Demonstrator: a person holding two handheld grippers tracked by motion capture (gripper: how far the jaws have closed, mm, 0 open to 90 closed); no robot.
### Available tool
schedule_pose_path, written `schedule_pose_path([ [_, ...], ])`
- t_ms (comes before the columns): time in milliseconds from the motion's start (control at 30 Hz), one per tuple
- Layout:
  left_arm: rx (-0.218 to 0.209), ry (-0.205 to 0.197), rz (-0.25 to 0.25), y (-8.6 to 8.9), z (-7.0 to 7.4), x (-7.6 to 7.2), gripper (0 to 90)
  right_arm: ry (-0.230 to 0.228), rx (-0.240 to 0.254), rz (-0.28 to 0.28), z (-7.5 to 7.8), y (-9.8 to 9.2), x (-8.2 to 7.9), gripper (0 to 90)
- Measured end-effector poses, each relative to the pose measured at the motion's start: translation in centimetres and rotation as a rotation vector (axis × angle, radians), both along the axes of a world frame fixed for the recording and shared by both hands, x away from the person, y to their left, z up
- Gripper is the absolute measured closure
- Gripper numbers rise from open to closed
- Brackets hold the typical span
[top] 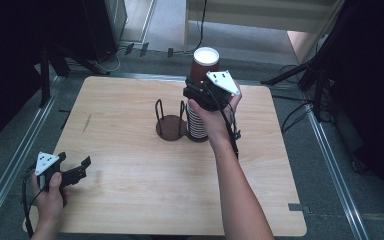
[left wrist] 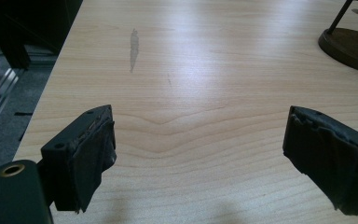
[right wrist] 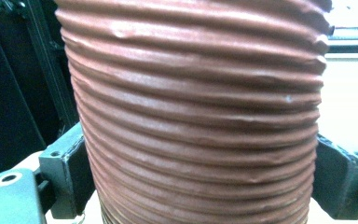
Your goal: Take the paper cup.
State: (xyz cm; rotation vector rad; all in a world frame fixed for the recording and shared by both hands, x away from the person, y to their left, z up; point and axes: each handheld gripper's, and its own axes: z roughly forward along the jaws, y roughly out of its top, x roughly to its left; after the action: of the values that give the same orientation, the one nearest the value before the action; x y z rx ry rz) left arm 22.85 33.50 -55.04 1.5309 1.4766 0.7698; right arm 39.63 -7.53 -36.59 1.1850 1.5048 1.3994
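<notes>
While the wooden table [top: 130,200] spans the scene, a stack of ribbed brown cups [top: 196,122] stands near its centre beside a dark wire cup holder [top: 169,125]. Above the stack, the right gripper [top: 200,92] clamps the top cup [right wrist: 196,116] by its sides. Near the table's front left corner, the left gripper [left wrist: 198,154] hovers, jaws spread wide around nothing.

Lab; tripod legs [top: 300,75], floor rails [top: 10,165]
</notes>
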Motion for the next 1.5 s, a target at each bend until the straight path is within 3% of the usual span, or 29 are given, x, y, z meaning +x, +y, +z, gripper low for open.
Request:
schedule_pose_path([
  [367,-0.003,-0.004,0.0,0.0,0.0,0.0,9.6,-0.053,-0.016,-0.009,1.5,0.2,0.0,10.8],
  [600,-0.004,-0.004,-0.001,0.0,0.0,-0.1,9.9,-0.074,0.001,0.009,2.3,0.4,-0.2,11.1],
  [733,-0.003,-0.004,-0.002,0.0,0.0,-0.1,9.9,-0.119,0.009,0.008,2.9,0.7,-0.4,11.2],
  [1100,-0.002,-0.006,-0.001,0.0,0.0,0.0,9.9,-0.177,0.041,0.003,4.9,0.3,-0.9,11.4],
  [1500,-0.001,-0.008,-0.001,0.0,0.0,-0.1,9.9,-0.202,0.059,-0.009,6.6,-0.9,-1.9,11.4],
])
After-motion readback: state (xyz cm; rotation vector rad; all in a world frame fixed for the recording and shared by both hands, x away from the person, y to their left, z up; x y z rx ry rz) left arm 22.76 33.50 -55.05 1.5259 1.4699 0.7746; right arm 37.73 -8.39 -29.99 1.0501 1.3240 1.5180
